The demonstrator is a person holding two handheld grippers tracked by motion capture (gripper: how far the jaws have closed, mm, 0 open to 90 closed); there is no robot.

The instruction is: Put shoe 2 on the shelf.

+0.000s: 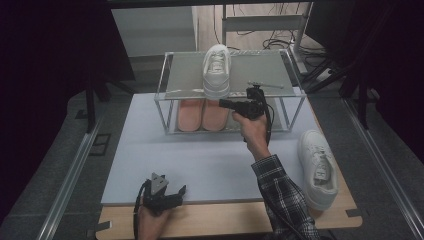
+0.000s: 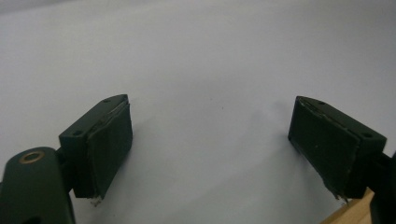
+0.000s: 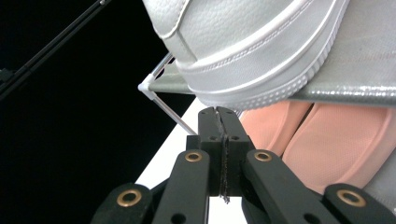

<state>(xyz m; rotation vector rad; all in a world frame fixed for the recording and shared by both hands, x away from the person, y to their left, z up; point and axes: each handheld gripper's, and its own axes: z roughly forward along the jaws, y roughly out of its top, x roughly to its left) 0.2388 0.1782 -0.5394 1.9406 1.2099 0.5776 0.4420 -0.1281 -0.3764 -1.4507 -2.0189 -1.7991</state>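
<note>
So the person's got the right gripper (image 1: 223, 103) up at the front edge of a clear two-tier shoe rack (image 1: 165, 95), arm stretched out in a plaid sleeve (image 1: 282, 195). In the right gripper view its jaws are clamped tight together with nothing between them, tips sitting just below the heel of a white sneaker (image 3: 247, 46). That sneaker (image 1: 216, 71) stands on the rack's top shelf, heel hanging a bit over the front edge right above the jaw tips. Can't quite tell if the tips actually touch the sole or are just under it.

Below and just past the right gripper's tips, on the lower shelf, there's a pair of pink shoes (image 1: 201, 114) lying side by side and touching.

The other white sneaker (image 1: 318, 167) is well off to the right gripper's right and back toward the person, lying on the table near its right edge, partly on the wooden border (image 1: 350, 200).

The left gripper (image 1: 175, 192) is way back by the near edge, held low in the person's left hand (image 1: 150, 220). In its own view the jaws are spread wide apart, empty, with just the pale grey table mat (image 2: 210, 70) between and beyond them, and a sliver of wood at the corner.
</note>
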